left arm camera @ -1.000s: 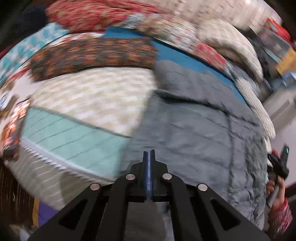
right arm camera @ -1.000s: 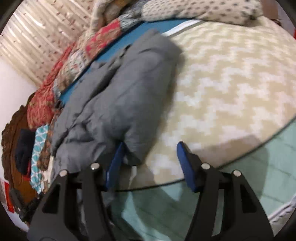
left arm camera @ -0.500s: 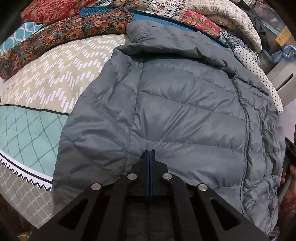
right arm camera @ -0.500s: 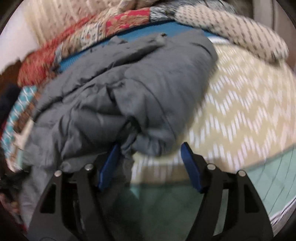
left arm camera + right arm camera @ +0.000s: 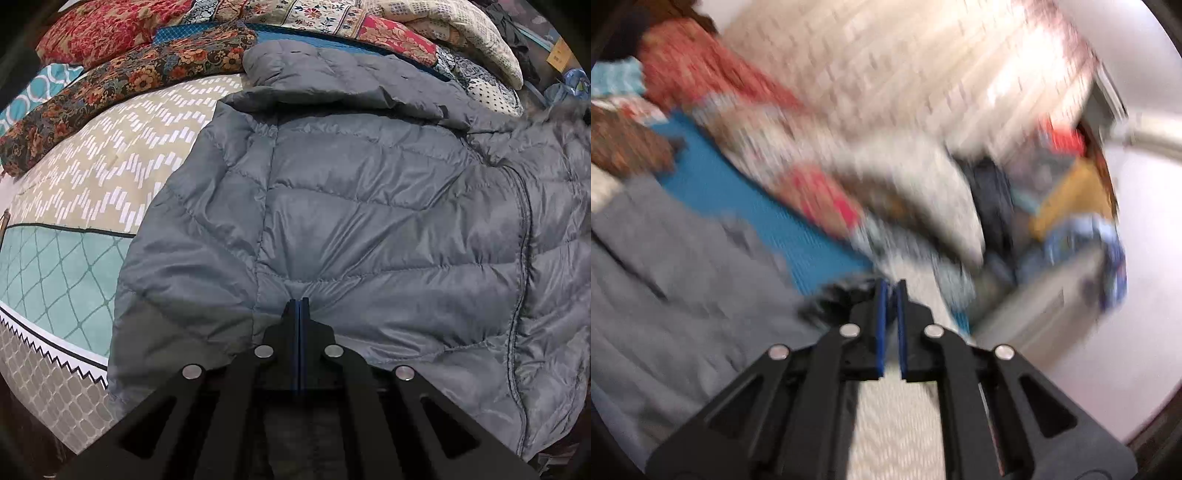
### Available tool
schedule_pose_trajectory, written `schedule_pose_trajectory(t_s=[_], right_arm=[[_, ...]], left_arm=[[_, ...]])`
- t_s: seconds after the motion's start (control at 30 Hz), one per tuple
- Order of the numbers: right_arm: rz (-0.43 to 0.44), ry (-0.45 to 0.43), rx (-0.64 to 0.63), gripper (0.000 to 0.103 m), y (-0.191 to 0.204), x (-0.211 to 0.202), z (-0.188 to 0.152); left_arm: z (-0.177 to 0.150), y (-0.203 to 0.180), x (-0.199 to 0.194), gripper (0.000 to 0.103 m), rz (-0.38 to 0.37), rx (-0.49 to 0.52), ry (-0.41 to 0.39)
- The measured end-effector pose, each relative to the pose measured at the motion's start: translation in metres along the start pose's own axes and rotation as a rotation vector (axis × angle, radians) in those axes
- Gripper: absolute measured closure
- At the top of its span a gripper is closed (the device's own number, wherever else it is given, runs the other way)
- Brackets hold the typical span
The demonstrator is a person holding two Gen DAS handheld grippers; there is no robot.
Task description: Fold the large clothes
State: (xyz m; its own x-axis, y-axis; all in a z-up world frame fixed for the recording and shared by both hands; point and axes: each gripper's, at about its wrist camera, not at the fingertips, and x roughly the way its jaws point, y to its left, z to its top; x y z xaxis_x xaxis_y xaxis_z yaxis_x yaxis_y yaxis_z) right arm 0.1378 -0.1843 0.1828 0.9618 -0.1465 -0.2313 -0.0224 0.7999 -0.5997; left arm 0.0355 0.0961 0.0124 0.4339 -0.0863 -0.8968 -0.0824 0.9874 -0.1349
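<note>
A large grey quilted puffer jacket (image 5: 369, 206) lies spread back-up on the bed, its collar and hood at the far end. My left gripper (image 5: 299, 306) is shut on the jacket's near hem. In the blurred right wrist view the jacket (image 5: 672, 280) lies at the left. My right gripper (image 5: 892, 291) has its jaws nearly together beside the jacket's right edge; the blur hides whether fabric is between them.
The bed has a beige zigzag cover (image 5: 110, 162) and a teal lattice band (image 5: 55, 273). Floral pillows (image 5: 122, 81) and folded quilts (image 5: 369, 33) line the far side. Cluttered shelves and bags (image 5: 1063, 206) stand at the right by a white wall.
The jacket has been pulled flat toward me and spread out. My right gripper, open beside bunched fabric before, has swung right and closed. The left stayed shut on the hem.
</note>
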Motion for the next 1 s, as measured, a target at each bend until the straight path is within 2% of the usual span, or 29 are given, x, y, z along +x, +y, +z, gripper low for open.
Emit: schedule_pose_trajectory(t_s=[0.07,0.13,0.17,0.27,0.33,0.37,0.43,0.47,0.5,0.53,0.57,0.63,0.67,0.73,0.8,0.83,0.93,1.0], right_arm=[[0.125,-0.106,-0.04,0.099,0.025,-0.028,0.026],[0.287,-0.168,-0.108,0.099,0.061,-0.058,0.028],[0.331,-0.186,-0.147,0.099,0.077,-0.071,0.026],[0.525,-0.15,-0.352,0.092,0.159,-0.099,-0.004],[0.583,-0.106,-0.402,0.08,0.184,-0.107,-0.028],[0.606,-0.077,-0.396,0.079,0.188,-0.112,-0.036],[0.67,0.024,-0.278,0.076,0.174,-0.112,-0.049],[0.705,0.104,-0.134,0.072,0.149,-0.105,-0.056],[0.724,0.153,-0.029,0.062,0.129,-0.098,-0.062],[0.741,0.208,0.11,0.056,0.105,-0.088,-0.071],[0.742,0.273,0.308,0.055,0.066,-0.074,-0.087],[0.729,0.358,0.625,0.055,0.009,-0.057,-0.118],[0.726,0.407,0.817,0.055,-0.022,-0.045,-0.145],[0.684,0.48,1.088,0.055,-0.062,-0.024,-0.191],[0.597,0.519,1.22,0.055,-0.085,-0.007,-0.227],[0.549,0.54,1.221,0.055,-0.092,0.001,-0.237],[0.517,0.612,1.171,0.055,-0.088,0.028,-0.249],[0.509,0.659,1.061,0.055,-0.071,0.048,-0.244]], left_arm=[[0.0,0.003,0.0,0.098,-0.012,-0.01,0.0],[0.0,0.004,-0.001,0.098,-0.023,-0.019,-0.001],[0.0,0.003,-0.001,0.098,-0.023,-0.019,-0.001],[-0.002,0.002,-0.002,0.098,-0.018,-0.014,-0.002],[-0.005,0.0,-0.003,0.098,-0.012,-0.01,-0.004],[-0.005,0.0,-0.004,0.098,-0.012,-0.007,-0.004],[-0.006,0.001,-0.004,0.098,-0.016,-0.01,-0.007],[-0.007,0.001,-0.004,0.098,-0.017,-0.011,-0.009],[-0.007,0.001,-0.004,0.098,-0.015,-0.011,-0.011],[-0.007,0.0,-0.004,0.098,-0.01,-0.009,-0.013],[-0.007,-0.001,-0.004,0.098,-0.004,-0.004,-0.014],[-0.007,-0.004,-0.004,0.098,0.011,0.01,-0.014],[-0.008,-0.005,-0.004,0.098,0.015,0.013,-0.014],[-0.007,-0.006,-0.004,0.098,0.02,0.014,-0.013],[-0.007,-0.006,-0.004,0.098,0.025,0.013,-0.01],[-0.006,-0.007,-0.003,0.098,0.029,0.014,-0.009],[-0.004,-0.01,-0.002,0.098,0.048,0.025,-0.003],[-0.004,-0.01,-0.001,0.098,0.056,0.029,0.0]])
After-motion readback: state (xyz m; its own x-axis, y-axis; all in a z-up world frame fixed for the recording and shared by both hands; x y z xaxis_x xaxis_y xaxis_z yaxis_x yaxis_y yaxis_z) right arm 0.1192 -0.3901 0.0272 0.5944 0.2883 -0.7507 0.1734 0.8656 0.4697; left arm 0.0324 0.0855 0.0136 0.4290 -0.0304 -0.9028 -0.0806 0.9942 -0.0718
